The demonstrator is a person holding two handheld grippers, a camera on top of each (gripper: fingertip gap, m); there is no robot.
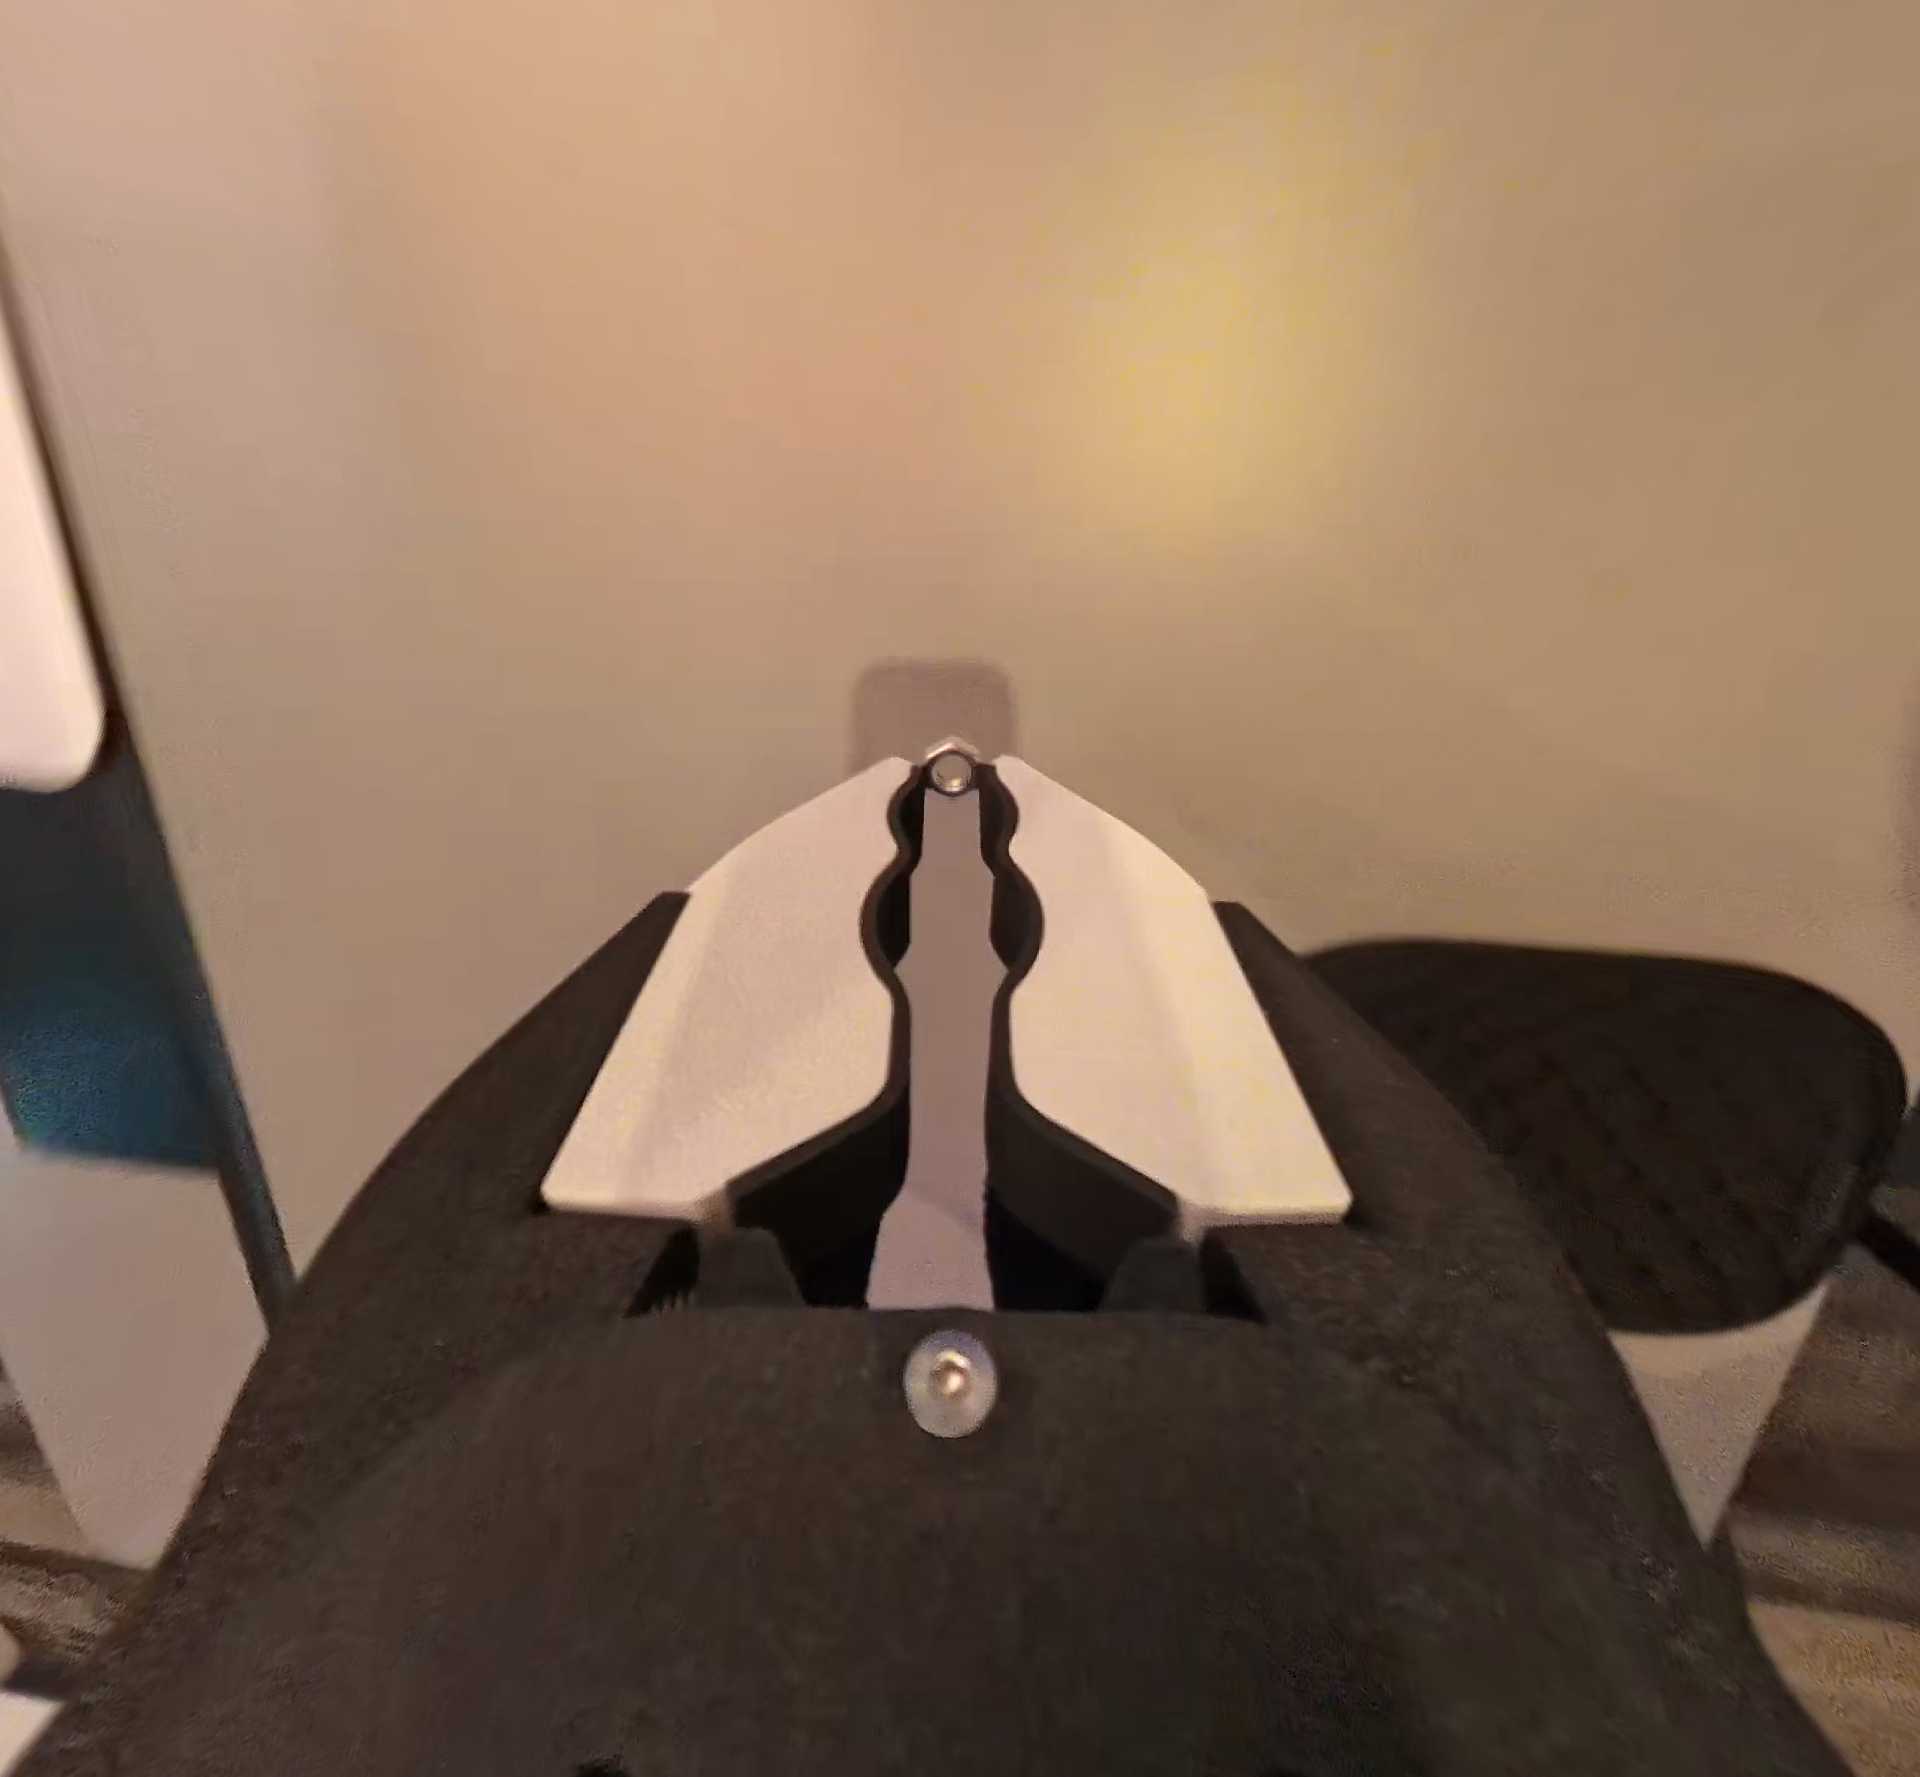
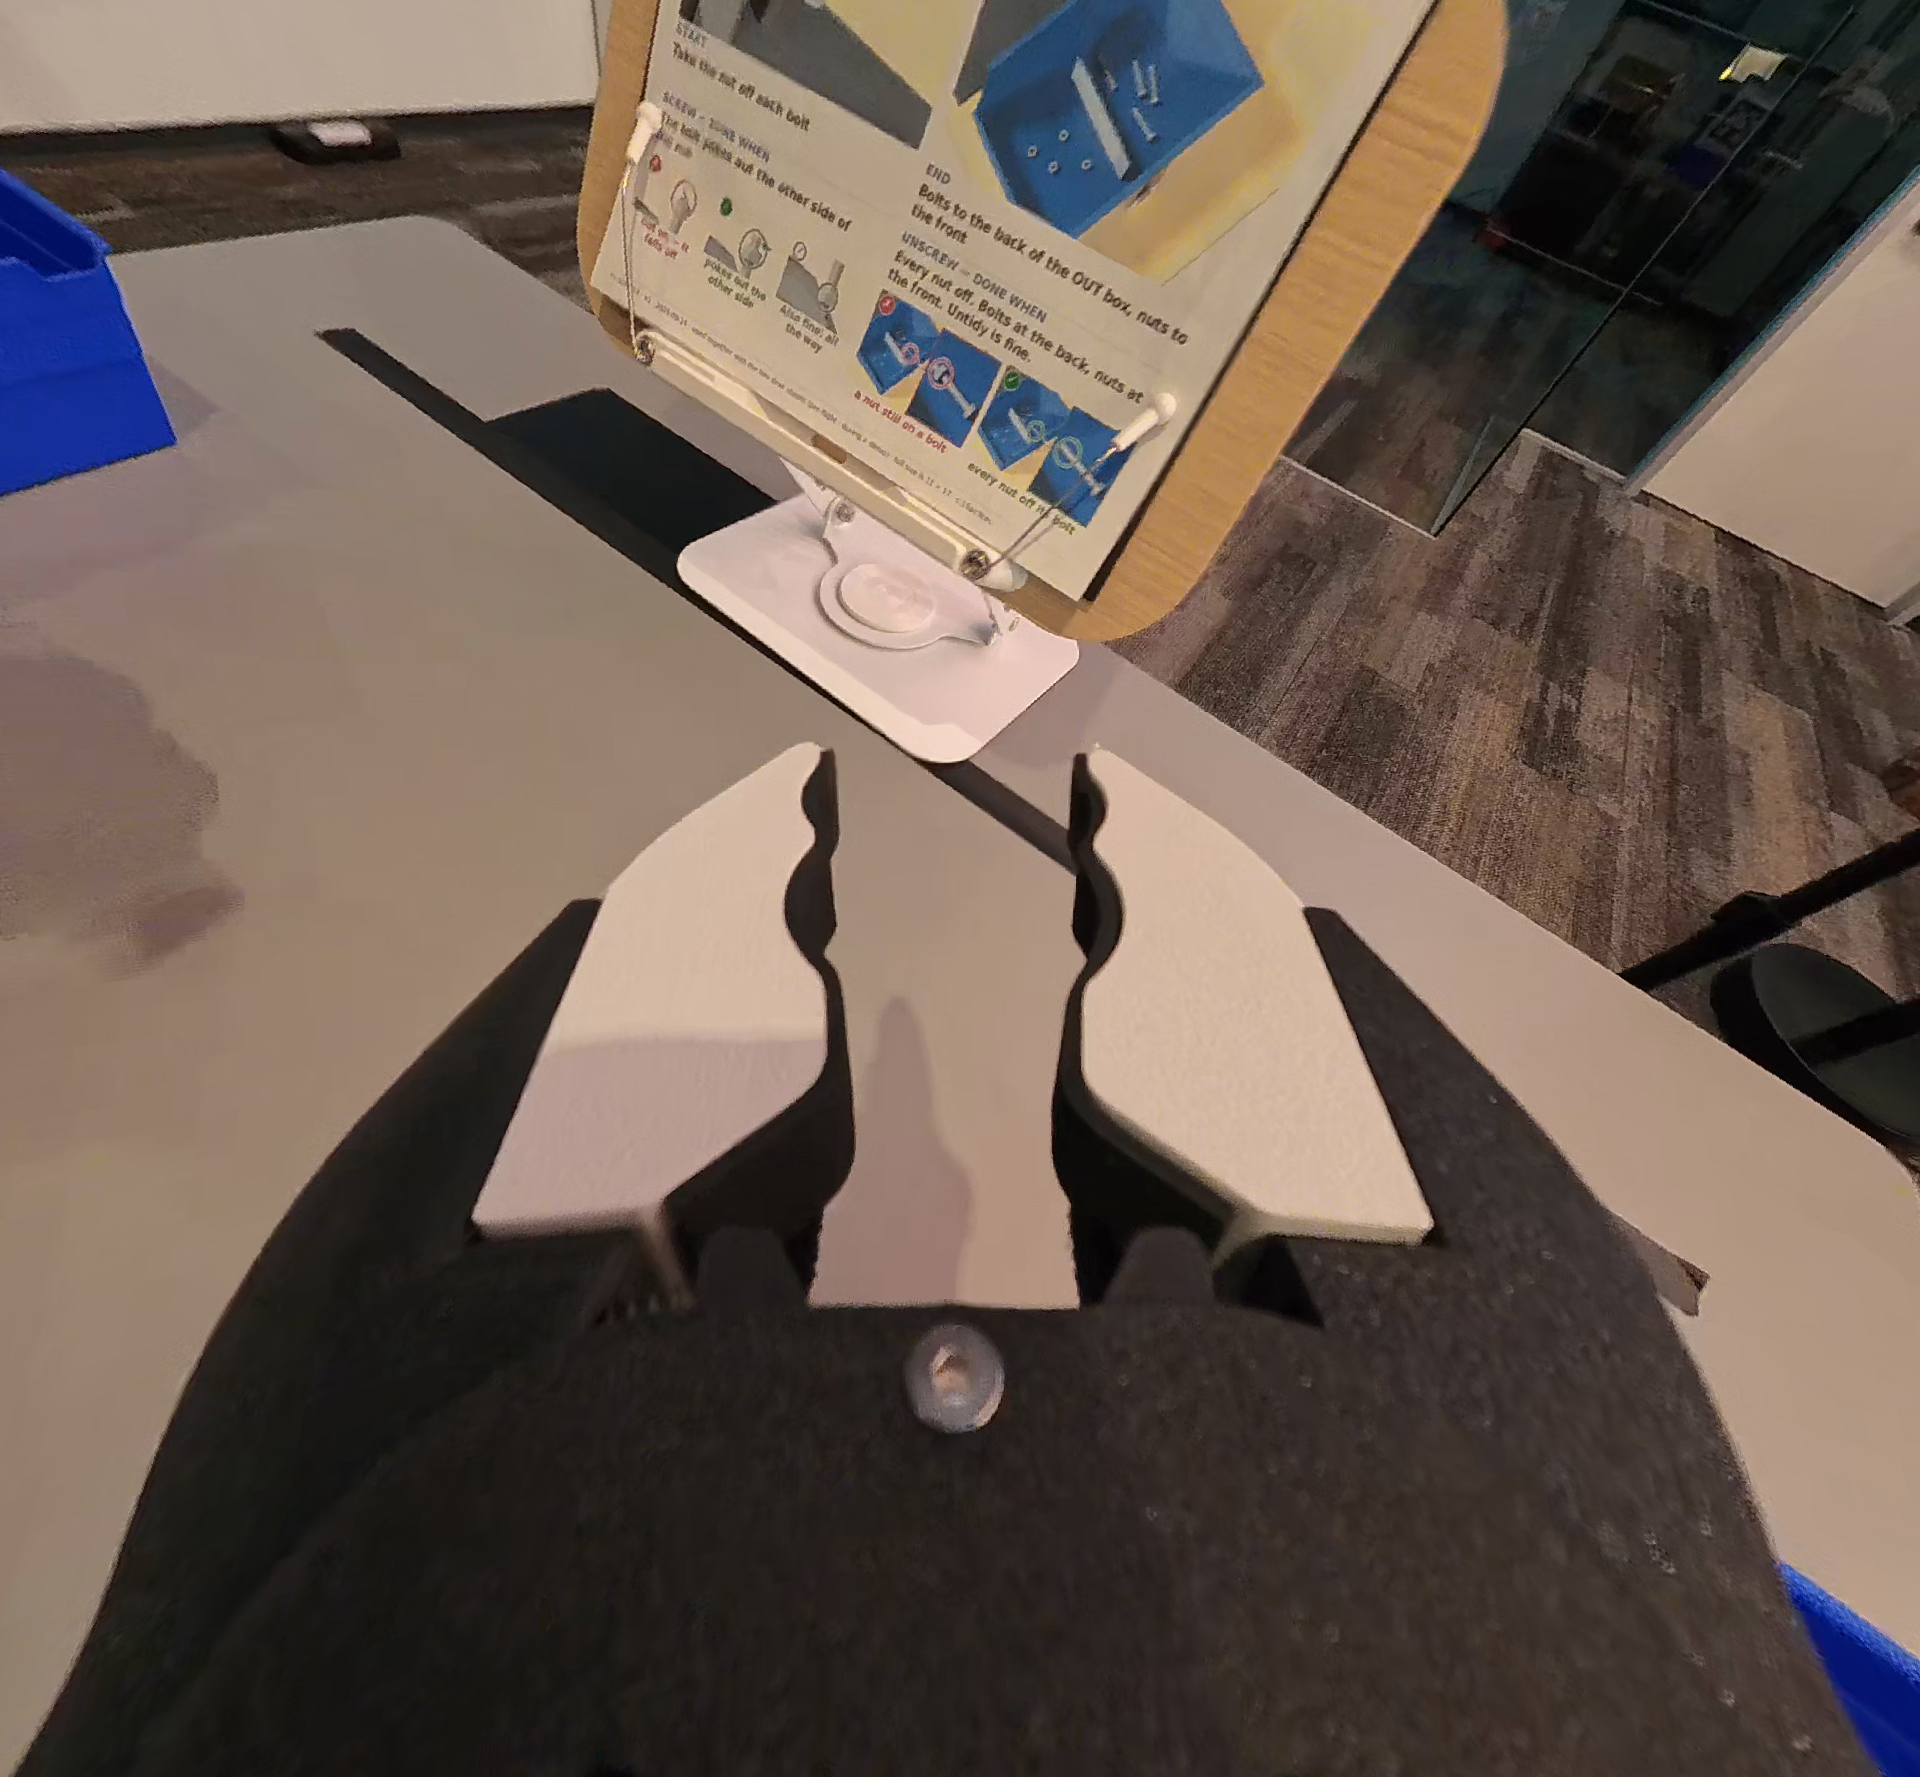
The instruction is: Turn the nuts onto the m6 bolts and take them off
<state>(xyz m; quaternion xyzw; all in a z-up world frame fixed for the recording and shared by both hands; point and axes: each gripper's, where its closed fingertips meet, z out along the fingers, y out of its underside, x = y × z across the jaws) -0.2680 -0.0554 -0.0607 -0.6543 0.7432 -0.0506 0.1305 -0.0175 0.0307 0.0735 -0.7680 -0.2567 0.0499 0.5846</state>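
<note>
Left gripper [image 1: 948,777]: its white fingers [image 1: 790,979] meet almost at the tips, jaws clenched on a small silver nut [image 1: 949,771] pinched at the very end, the hole of the nut facing the camera.
Nut: held up in the air in front of a plain cream wall [image 1: 935,273]; a grey blurred patch sits just behind it, and I cannot tell what that patch is.
Bolt: whether a bolt sits in the nut cannot be told from this view.
Left view, surroundings: a black mesh chair [image 1: 1600,1125] lies low on the right; on the far left edge stand a white panel and a teal panel [image 1: 94,979], both blurred.
Right gripper [image 2: 951,771]: jaws released, a wide gap between the white fingers [image 2: 707,989], nothing between them; it hangs above the bench.
Bench [image 2: 416,688]: a grey top with a dark slot running from far left towards the near right.
Instruction card [image 2: 1018,200]: a printed sheet on a wooden board, tilted, held in a white stand [image 2: 894,626] at the far edge of the bench, straight beyond the right fingertips.
Blue bin [image 2: 62,356]: on the bench at the far left, only partly in view.
Second blue thing [image 2: 1860,1665]: a blue corner at the near right edge, mostly hidden behind the gripper body.
Floor [image 2: 1507,688]: dark patterned carpet to the right of the bench, with a glass partition [image 2: 1662,221] beyond it.
</note>
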